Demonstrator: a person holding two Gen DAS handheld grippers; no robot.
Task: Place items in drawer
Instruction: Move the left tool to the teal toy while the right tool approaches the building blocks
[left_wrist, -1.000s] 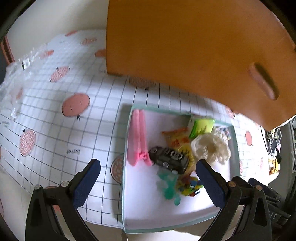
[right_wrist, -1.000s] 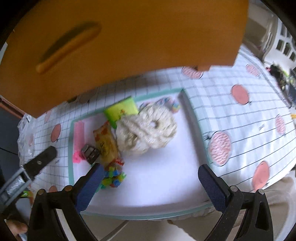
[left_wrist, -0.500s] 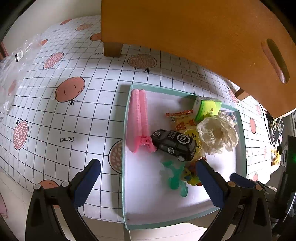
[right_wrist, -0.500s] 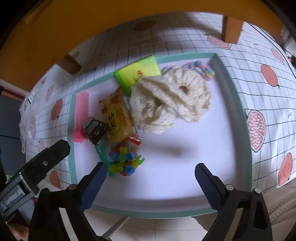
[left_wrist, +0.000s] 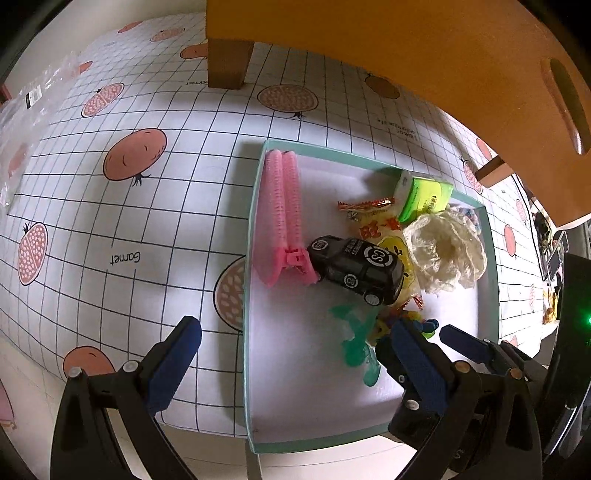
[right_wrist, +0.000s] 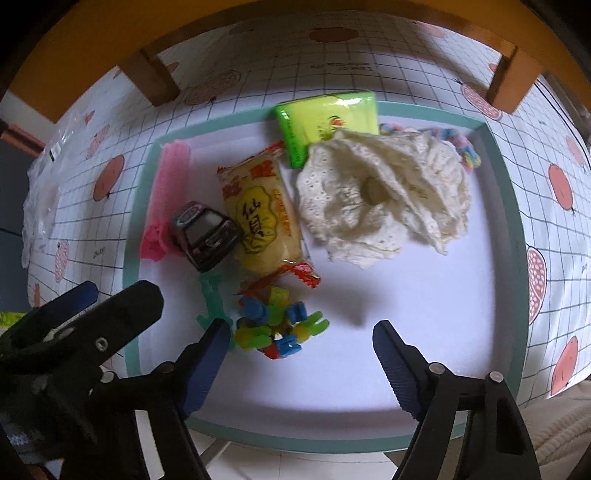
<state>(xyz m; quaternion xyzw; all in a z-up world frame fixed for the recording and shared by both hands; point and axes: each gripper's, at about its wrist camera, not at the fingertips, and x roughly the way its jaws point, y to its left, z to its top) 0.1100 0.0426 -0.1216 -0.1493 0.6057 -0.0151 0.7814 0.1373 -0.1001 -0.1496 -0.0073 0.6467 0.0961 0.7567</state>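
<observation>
Both tools hang wide open and empty over the shallow teal-rimmed white tray (right_wrist: 502, 206). The right tool (right_wrist: 301, 354) straddles the heap of small coloured plastic clips (right_wrist: 277, 325), likely the next pick, while the left tool (left_wrist: 291, 354) waits at the tray's left rim.

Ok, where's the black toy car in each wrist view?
Left wrist: toy car sits centre-right, in the tray, against the pink clip.
Right wrist: toy car sits left of centre, between the clip and the yellow snack packet.
Shared landmark: the teal tray rim.
</observation>
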